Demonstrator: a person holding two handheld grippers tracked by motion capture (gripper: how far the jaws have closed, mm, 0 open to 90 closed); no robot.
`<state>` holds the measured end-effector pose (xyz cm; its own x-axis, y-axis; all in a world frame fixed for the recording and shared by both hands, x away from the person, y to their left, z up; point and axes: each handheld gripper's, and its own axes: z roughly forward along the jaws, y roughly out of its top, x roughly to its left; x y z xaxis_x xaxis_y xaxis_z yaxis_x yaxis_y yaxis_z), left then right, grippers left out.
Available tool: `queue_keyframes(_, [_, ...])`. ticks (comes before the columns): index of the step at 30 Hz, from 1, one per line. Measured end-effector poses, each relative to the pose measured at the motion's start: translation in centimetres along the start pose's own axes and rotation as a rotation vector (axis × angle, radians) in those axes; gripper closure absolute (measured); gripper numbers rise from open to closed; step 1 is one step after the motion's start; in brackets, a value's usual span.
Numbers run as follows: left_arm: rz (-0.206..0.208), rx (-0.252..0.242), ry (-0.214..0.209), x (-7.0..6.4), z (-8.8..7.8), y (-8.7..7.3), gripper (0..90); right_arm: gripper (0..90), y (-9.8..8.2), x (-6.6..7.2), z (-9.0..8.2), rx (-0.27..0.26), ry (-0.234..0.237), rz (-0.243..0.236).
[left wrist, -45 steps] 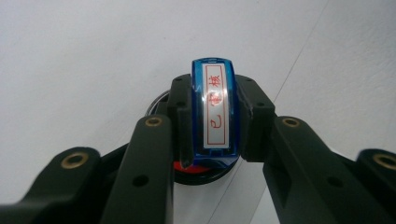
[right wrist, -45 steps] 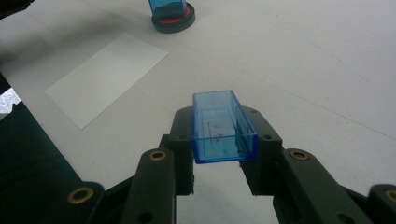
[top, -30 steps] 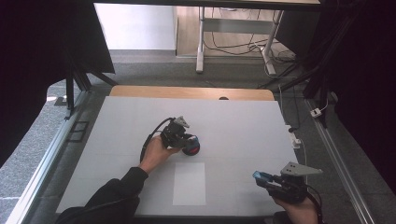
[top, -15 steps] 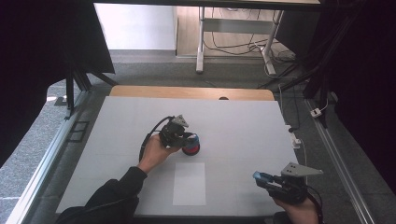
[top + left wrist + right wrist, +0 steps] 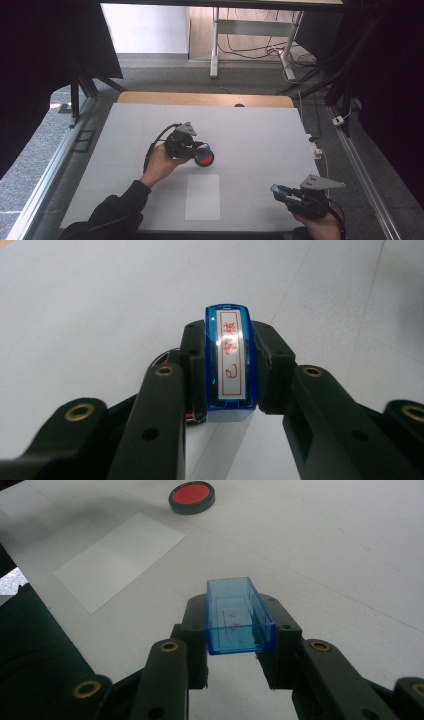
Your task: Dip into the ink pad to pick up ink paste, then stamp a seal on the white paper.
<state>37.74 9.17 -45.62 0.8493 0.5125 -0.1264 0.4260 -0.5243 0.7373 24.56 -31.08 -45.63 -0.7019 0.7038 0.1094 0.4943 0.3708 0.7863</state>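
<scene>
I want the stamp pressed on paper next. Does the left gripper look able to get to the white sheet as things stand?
Probably yes: the left gripper holds the stamp over the ink pad, and the white sheet lies bare just beside it, nothing between.

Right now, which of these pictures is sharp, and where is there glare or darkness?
High view: the white table is evenly lit, the surroundings at both sides fall nearly black. Left gripper view: the blue stamp in the left tool is sharp, with a bright glare streak on its face. Right gripper view: the blue cap is clear, the red ink pad softer.
</scene>
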Motion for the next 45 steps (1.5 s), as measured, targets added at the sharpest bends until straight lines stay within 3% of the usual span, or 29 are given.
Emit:
queue_keyframes(17, [-0.034,-0.057,-0.060,-1.6,-2.6,-0.5,70.3,67.9,0.0,0.0,0.0,0.002,0.005,0.001])
queue_keyframes(33, [-0.014,-0.091,-0.093,-3.9,-4.4,-1.2,70.4,67.9,0.0,0.0,0.1,0.009,0.012,0.000])
queue_keyframes(45, [0.010,-0.075,-0.098,-5.4,-4.9,-1.9,70.3,67.9,0.1,0.1,0.1,0.012,0.013,-0.001])
